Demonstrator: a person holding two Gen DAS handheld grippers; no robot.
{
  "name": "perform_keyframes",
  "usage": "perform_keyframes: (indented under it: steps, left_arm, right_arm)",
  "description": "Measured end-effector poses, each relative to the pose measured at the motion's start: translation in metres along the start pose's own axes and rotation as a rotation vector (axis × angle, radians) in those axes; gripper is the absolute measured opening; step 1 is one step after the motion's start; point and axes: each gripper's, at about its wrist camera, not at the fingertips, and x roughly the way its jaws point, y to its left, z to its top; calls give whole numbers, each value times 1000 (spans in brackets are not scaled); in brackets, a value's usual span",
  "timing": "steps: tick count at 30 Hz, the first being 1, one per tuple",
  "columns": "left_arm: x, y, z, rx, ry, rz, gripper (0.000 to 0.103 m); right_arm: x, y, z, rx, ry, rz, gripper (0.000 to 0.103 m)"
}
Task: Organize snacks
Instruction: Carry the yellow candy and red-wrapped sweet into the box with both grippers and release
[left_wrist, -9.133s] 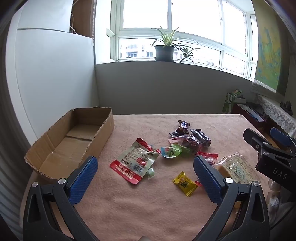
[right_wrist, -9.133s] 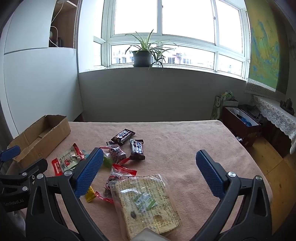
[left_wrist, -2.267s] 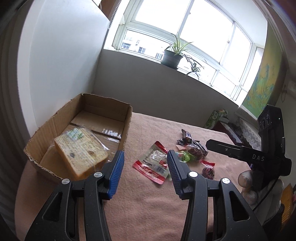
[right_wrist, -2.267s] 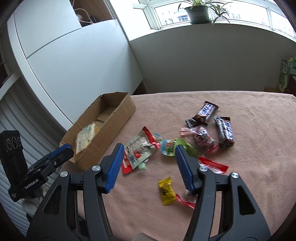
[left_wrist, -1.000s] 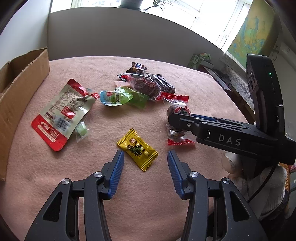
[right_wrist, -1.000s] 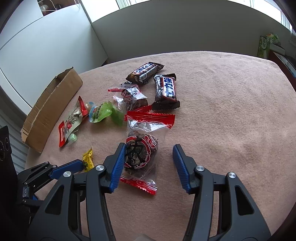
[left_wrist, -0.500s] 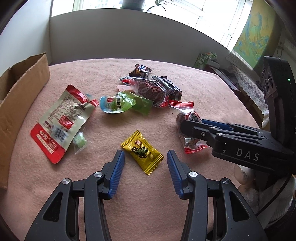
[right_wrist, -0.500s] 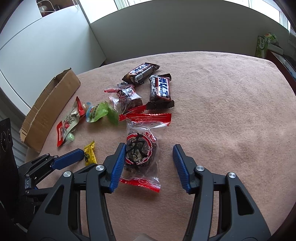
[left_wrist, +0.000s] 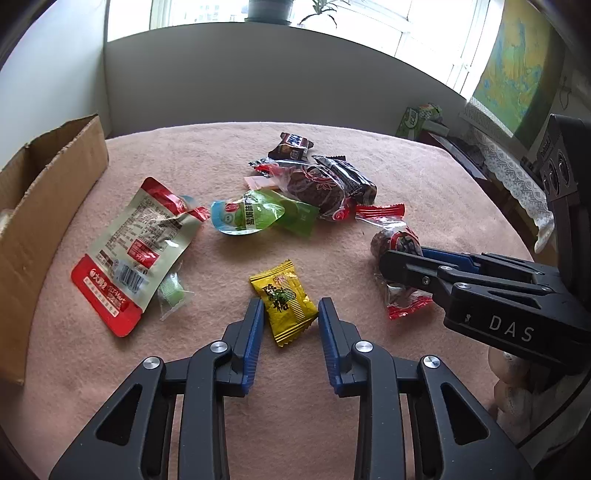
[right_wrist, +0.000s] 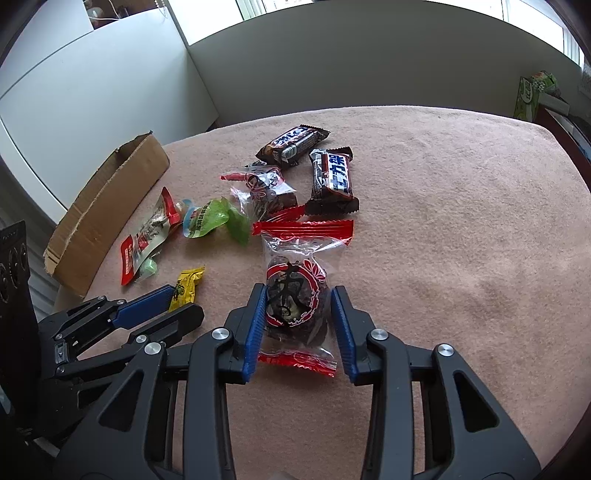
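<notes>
My left gripper is open, its blue pads on either side of a small yellow candy packet lying on the pink tablecloth; it also shows in the right wrist view. My right gripper is open around a clear red-ended packet with a dark round snack, also seen in the left wrist view. The cardboard box stands at the left.
Other snacks lie beyond: a red-and-grey pouch, a green-blue packet, a small green candy, a second dark snack packet and two chocolate bars. The table edge falls away at the right, with furniture beyond it.
Both grippers have moved forward and down. The left pads now flank the yellow candy and the right pads flank the dark snack packet. Both jaw gaps look a little narrower.
</notes>
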Motion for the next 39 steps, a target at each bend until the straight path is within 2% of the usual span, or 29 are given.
perform_keyframes:
  steps: [9,17,22,30,39]
  left_arm:
    - [-10,5,-3,-10,-26,-3,28]
    - [-37,15,2,-26,-97,-1,28]
    - [-57,31,7,-49,-151,12,28]
    - [-89,74,10,-108,-244,73,28]
    - [-109,134,12,-206,-292,132,28]
  right_arm:
    - [-20,7,-2,5,-51,37,34]
    - [-39,28,12,-4,-114,72,34]
    - [-41,57,27,-36,-137,99,34]
    - [-35,118,58,-88,-165,170,34]
    - [7,181,86,-164,-134,184,34]
